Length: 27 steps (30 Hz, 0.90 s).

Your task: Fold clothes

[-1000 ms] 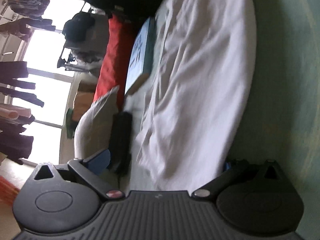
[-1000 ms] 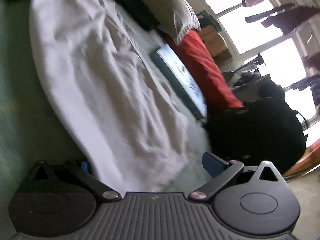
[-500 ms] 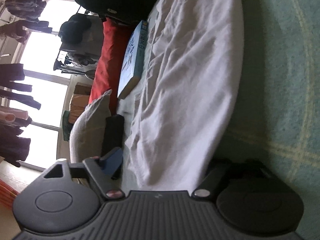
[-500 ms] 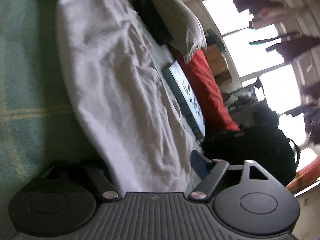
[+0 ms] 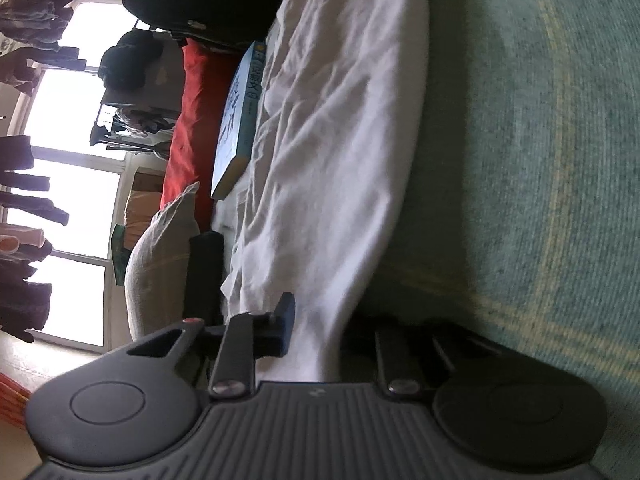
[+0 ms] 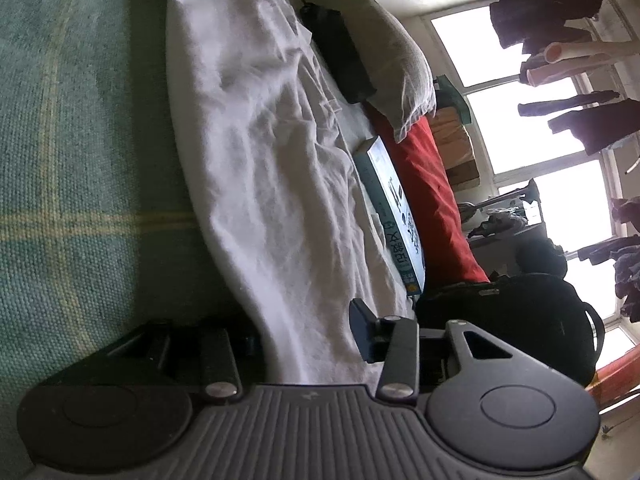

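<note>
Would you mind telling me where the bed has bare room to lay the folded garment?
The green checked blanket beside the white garment lies bare. The garment's other side is crowded: book, black pouch, pillow, red cloth, black backpack.

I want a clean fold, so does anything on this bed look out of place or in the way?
Yes: a book lies on the green bedspread right along the far edge of the rumpled white garment, where it may obstruct folding.
</note>
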### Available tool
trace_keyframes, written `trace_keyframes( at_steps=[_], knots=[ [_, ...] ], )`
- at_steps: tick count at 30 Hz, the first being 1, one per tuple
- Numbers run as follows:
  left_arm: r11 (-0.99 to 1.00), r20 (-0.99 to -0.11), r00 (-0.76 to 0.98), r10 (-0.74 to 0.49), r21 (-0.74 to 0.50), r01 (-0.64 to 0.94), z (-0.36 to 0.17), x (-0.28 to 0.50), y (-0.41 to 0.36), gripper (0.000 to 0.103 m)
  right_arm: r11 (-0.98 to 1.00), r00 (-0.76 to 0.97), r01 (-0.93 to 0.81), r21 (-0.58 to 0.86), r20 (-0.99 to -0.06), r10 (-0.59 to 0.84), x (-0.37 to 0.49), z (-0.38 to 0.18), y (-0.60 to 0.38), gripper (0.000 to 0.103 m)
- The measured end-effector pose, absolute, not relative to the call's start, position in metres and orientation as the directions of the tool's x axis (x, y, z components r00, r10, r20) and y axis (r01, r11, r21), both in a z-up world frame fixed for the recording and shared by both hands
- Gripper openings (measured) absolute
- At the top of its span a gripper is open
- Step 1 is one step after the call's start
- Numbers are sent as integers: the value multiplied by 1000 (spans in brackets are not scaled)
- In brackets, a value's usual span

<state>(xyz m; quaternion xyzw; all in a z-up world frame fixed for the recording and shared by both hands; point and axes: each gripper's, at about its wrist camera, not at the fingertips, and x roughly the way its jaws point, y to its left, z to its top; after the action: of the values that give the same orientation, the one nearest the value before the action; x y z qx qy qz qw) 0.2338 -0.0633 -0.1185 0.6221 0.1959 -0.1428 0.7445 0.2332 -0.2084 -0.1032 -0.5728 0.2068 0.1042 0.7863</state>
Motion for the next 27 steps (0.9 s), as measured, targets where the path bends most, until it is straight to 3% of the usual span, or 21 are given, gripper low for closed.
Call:
trace_keyframes(
  at_steps=[8,11,12,20,23,27],
  knots=[
    [188,-475,880,31,867,461,-121,233,-64,9,259,879,-445,-857,-474,-60,233,-107,-204,42],
    [192,-472,881,32,868,458,-122,232,-64,7,226,861,-483,-846,-506,-54,231,-114,-200,12],
    [193,-472,881,32,868,458,-122,232,-64,7,215,863,-481,-850,-503,-57,229,-118,-199,9],
    [204,-466,884,37,869,450,-123,230,-64,7,217,868,-469,-856,-492,-66,224,-121,-194,9],
    [218,-470,882,34,865,452,-123,229,-64,1,232,876,-453,-861,-479,-64,221,-121,-195,8],
    [251,-487,873,13,847,469,-115,231,-60,1,274,875,-449,-850,-481,-57,222,-114,-198,7]
  ],
)
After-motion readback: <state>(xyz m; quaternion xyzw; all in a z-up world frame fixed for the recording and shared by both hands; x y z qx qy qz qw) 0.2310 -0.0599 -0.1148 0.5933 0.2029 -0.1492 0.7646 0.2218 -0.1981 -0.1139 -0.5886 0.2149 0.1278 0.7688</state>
